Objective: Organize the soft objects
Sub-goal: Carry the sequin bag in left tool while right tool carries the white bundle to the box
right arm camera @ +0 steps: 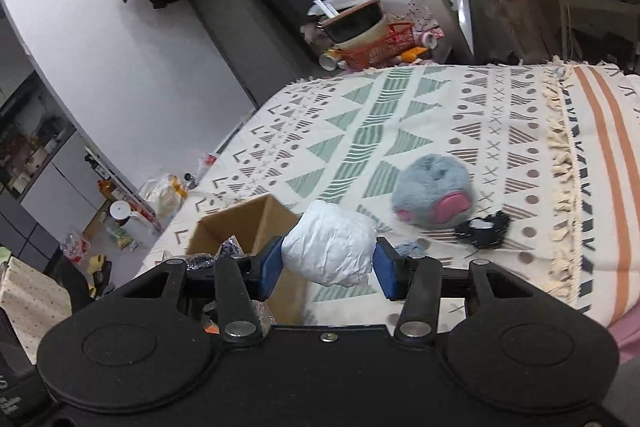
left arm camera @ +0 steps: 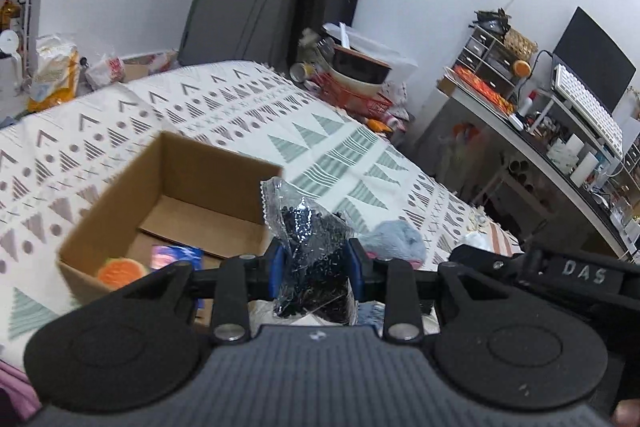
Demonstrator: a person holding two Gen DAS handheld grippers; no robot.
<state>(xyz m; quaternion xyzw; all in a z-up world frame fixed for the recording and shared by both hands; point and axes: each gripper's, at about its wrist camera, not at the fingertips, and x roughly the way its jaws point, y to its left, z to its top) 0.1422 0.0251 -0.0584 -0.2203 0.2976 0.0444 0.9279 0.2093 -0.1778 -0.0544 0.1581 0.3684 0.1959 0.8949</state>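
My left gripper (left arm camera: 315, 265) is shut on a clear bag of black beads (left arm camera: 310, 247), held just right of an open cardboard box (left arm camera: 176, 171) on the patterned bed. Inside the box lie an orange plush slice (left arm camera: 120, 271) and a blue packet (left arm camera: 176, 255). My right gripper (right arm camera: 328, 273) is shut on a crumpled white bundle (right arm camera: 330, 247), close to the box's right side (right arm camera: 244, 223). A blue-grey plush (right arm camera: 434, 195) with pink patches lies on the blanket beyond, also seen as the plush (left arm camera: 394, 239) in the left wrist view. A small black item (right arm camera: 482, 229) lies beside it.
The bed's blanket (right arm camera: 360, 131) has a fringed edge at right. A desk (left arm camera: 560, 147) with monitor and keyboard stands to the right. An orange basket with bowls (right arm camera: 372, 43) and floor clutter (right arm camera: 120, 223) sit past the bed.
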